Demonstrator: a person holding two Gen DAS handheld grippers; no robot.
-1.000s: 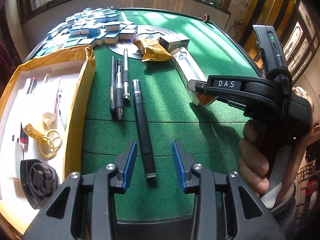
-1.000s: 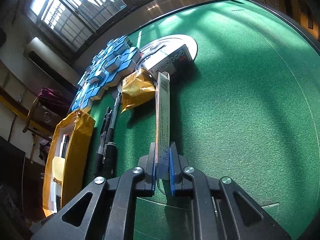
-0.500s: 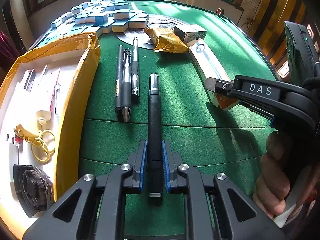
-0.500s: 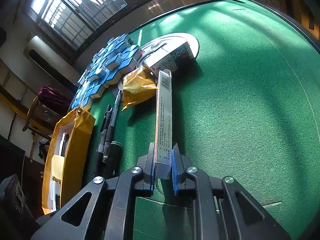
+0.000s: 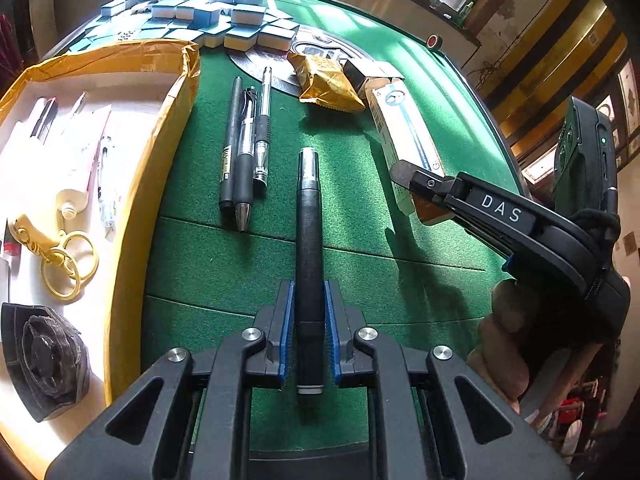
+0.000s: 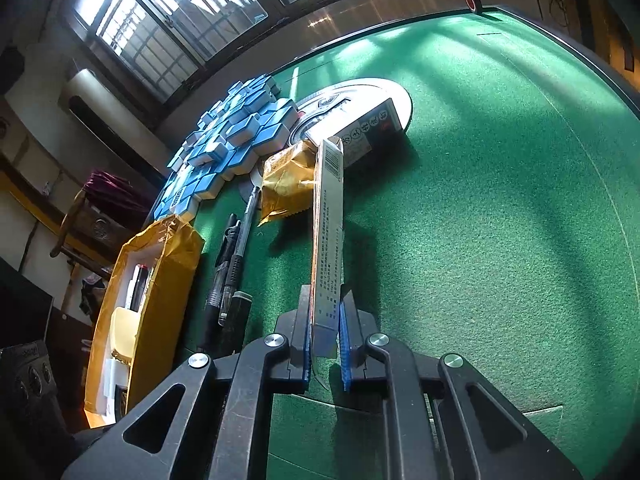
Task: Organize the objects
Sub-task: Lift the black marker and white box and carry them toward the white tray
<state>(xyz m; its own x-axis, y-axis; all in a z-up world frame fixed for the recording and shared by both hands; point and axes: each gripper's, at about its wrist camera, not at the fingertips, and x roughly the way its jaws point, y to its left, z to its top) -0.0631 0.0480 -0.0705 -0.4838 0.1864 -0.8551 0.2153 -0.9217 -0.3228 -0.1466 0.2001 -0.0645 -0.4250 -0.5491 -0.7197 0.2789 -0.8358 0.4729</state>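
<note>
Here the green table (image 6: 500,208) lies bare to the right and far side, out to its dark curved rim, where a small red roll (image 6: 471,0) sits at the far edge. The left is crowded: a yellow box (image 5: 132,184) takes the near-left corner, its wall just beside three pens (image 5: 244,148) lying side by side. Inside it lie a key ring (image 5: 64,264), a white tube (image 5: 80,184), more pens and a black round object (image 5: 44,356). Blue tiles (image 5: 208,12) are heaped at the far left, next to a round silver disc (image 6: 360,92) set in the felt. A gold packet (image 5: 328,84) and a small carton (image 6: 368,132) rest on or against that disc.

The black pen (image 5: 309,248) is long and matte, with a silver band at its far end and a pale tip at the near end. It points away down the middle of the felt, right of the three pens. The left gripper (image 5: 309,336) pinches its near part between blue pads, tilted steeply down.

The long box (image 6: 329,240) is narrow and white with printed text and a barcode at its far end, which reaches the gold packet. The right gripper (image 6: 326,344) squeezes its near end, with the box on edge. In the left view that gripper slants down from the right, a hand (image 5: 508,344) wrapped round its grip.
</note>
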